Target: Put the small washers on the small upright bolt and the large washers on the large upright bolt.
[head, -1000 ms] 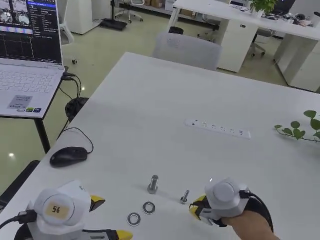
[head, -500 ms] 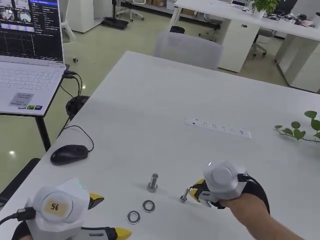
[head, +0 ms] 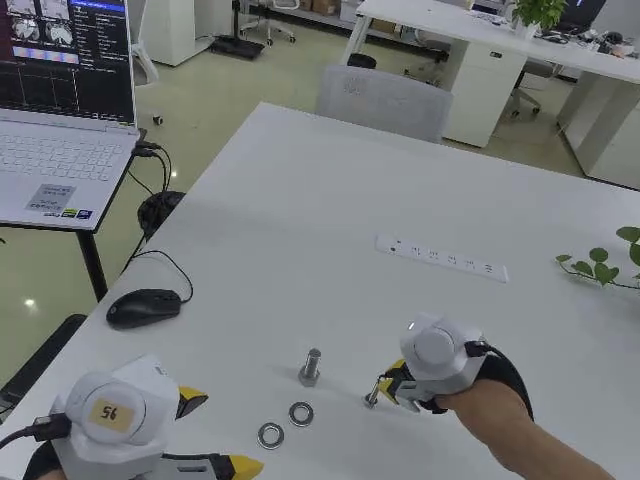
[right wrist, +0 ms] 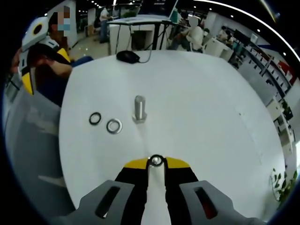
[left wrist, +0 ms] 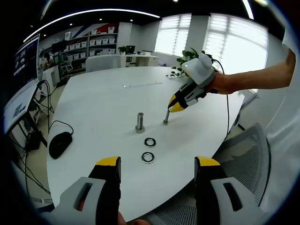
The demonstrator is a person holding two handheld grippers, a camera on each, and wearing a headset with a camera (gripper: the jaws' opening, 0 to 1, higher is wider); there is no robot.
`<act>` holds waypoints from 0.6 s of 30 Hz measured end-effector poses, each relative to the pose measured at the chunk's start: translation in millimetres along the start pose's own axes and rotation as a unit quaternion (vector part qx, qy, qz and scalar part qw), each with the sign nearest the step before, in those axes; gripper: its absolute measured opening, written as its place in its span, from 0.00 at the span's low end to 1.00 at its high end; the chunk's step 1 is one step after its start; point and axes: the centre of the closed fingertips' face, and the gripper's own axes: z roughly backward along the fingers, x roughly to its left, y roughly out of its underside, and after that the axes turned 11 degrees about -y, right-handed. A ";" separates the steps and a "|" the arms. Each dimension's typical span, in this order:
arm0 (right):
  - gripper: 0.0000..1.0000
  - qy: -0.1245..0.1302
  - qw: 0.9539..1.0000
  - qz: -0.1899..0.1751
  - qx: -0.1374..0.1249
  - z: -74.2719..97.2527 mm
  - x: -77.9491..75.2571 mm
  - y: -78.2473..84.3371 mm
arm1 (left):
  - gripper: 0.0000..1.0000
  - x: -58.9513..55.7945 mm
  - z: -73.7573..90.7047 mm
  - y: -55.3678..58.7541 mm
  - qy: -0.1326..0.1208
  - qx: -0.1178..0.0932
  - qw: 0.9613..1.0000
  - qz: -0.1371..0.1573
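The large upright bolt [head: 310, 367] and the small upright bolt [head: 372, 393] stand near the white table's front edge. Two large washers [head: 301, 412] [head: 270, 435] lie flat in front of the large bolt. My right gripper [head: 393, 384] has its yellow tips right at the top of the small bolt. In the right gripper view its jaws are shut on a small washer [right wrist: 156, 161]. The left gripper view shows the right gripper's tips just above the small bolt [left wrist: 166, 117]. My left gripper [head: 215, 435] is open at the lower left, nothing between its fingers [left wrist: 108, 164].
A black mouse [head: 143, 307] with its cable lies at the table's left edge. A laptop [head: 60, 110] stands on a side stand to the left. A white power strip [head: 440, 257] and a plant sprig [head: 605, 265] lie farther back. A grey chair [head: 385, 100] stands behind the table.
My right gripper has moved up and left across the table to the small bolt, its tips now at the bolt's top. The left gripper has stayed put.
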 end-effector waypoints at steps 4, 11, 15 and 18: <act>0.13 -0.001 1.000 0.002 0.004 -0.8 0.3 0.6 | 0.63 0.6 -0.3 0.5 0.000 0.001 1.000 0.001; 0.13 -0.003 1.000 0.006 0.010 -3.3 -0.7 0.7 | 0.63 0.6 0.2 0.9 -0.001 0.002 1.000 0.001; 0.13 -0.007 1.000 0.006 0.012 -5.8 0.6 0.9 | 0.63 -0.1 -0.3 1.7 0.000 0.003 1.000 0.000; 0.13 -0.007 1.000 0.010 0.016 -6.1 1.8 0.6 | 0.63 -1.3 0.1 1.3 0.001 0.004 1.000 0.000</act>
